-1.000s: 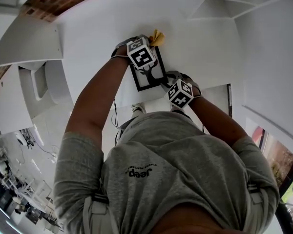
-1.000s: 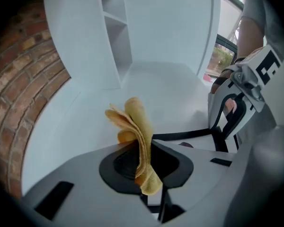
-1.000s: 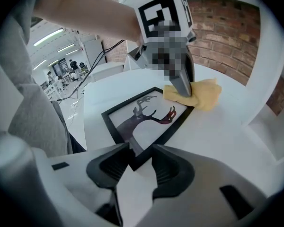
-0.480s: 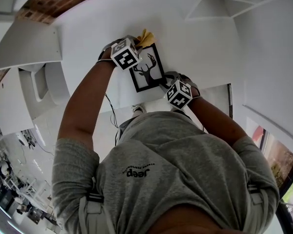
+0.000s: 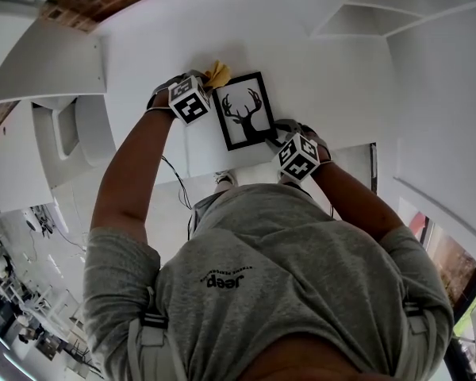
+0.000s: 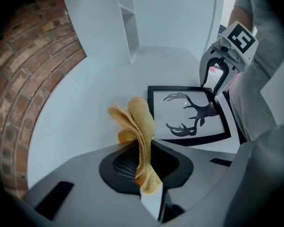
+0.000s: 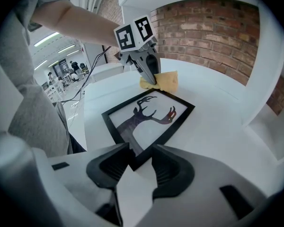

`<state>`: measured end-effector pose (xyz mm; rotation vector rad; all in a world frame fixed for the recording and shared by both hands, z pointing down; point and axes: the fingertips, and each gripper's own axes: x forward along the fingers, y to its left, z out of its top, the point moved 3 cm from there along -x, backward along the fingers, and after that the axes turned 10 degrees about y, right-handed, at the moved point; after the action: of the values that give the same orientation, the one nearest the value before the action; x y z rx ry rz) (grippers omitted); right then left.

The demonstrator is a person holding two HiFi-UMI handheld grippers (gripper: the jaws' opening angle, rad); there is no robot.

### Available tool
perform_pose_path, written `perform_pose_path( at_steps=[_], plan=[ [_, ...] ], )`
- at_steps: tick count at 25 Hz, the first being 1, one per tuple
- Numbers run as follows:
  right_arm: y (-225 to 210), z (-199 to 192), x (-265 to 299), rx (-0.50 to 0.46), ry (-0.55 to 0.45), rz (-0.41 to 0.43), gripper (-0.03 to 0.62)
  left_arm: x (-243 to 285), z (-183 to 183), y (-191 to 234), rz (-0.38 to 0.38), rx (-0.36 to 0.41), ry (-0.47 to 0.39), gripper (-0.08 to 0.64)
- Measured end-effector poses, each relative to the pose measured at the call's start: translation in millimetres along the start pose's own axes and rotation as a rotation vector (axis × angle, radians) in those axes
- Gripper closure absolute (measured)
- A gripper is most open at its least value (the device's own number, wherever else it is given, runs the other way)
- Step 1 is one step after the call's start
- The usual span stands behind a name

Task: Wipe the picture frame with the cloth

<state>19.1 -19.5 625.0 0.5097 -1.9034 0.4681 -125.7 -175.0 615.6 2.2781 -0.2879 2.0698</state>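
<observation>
Where the white table (image 5: 317, 70) meets its front edge, the picture frame (image 5: 244, 109) lies flat, its near corner clamped and partly hidden between the right gripper's (image 7: 141, 156) jaws. Just off the frame's far left corner, the left gripper (image 6: 143, 162) pinches the yellow cloth (image 6: 138, 119), whose lower end is buried between the jaws.

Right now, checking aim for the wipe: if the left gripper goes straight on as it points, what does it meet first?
Probably the white table, just beside the picture frame: the cloth held in the left gripper would press there first, though depth is unclear.
</observation>
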Motion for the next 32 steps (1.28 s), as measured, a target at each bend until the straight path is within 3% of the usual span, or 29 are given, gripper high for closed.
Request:
perform_pose_path(
  at_steps=[15, 32],
  plan=[
    [1, 1, 1, -0.003, -0.002, -0.001, 0.433, 6, 26, -2, 0.042, 0.109, 0.045, 0.494],
    [2, -2, -3, -0.012, -0.011, 0.005, 0.433, 19, 150, -15, 0.104, 0.264, 0.037, 0.494]
  ],
)
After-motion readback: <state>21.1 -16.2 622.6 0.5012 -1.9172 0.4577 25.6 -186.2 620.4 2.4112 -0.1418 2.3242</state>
